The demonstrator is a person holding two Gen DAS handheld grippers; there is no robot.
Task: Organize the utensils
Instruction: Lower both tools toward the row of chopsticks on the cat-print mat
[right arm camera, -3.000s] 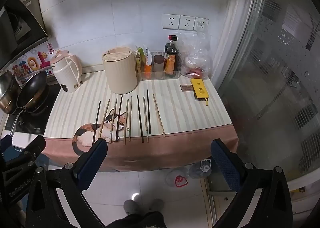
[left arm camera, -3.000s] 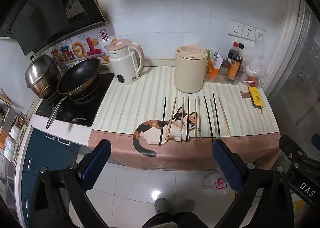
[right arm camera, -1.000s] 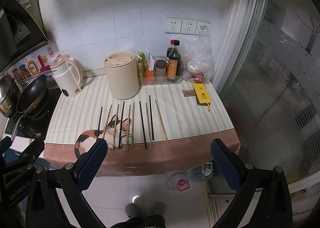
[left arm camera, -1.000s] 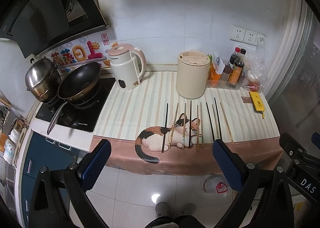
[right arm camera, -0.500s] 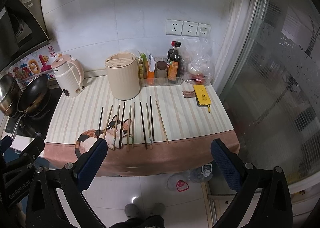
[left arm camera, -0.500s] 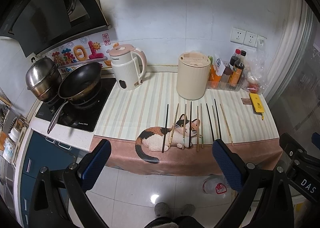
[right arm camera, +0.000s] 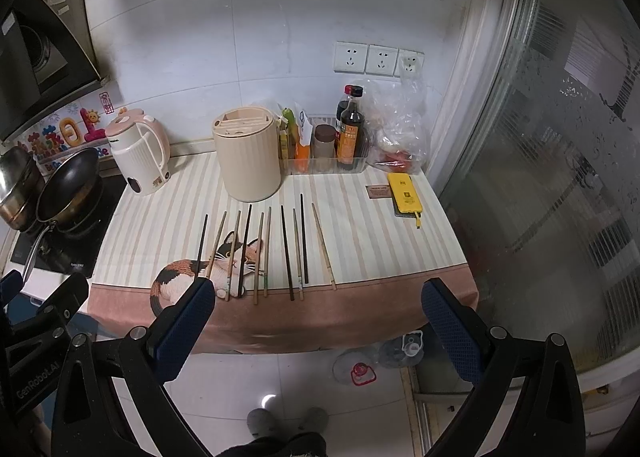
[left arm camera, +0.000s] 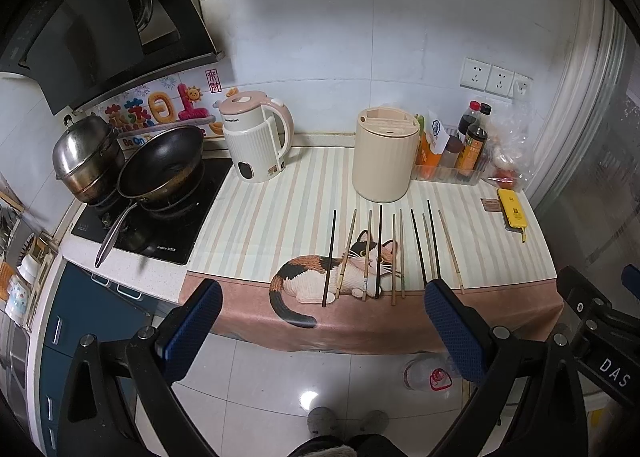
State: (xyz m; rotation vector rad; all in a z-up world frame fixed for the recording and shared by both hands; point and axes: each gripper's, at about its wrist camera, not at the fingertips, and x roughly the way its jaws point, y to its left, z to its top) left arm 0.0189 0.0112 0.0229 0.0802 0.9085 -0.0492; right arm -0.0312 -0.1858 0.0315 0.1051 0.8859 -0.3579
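Both claws are spread wide and gripping nothing: left gripper (left arm camera: 322, 309), right gripper (right arm camera: 316, 305), both out over the floor. Past them, ten dark and bamboo chopsticks (right arm camera: 264, 253) lie in a row on the striped cat-print cloth (right arm camera: 360, 225), with the beige ribbed utensil holder (right arm camera: 248, 159) just behind.

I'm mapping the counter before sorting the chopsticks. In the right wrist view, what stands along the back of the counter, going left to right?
Steel pot → black wok → pink-lidded kettle → beige utensil holder → clear tray of condiment bottles → plastic bag.
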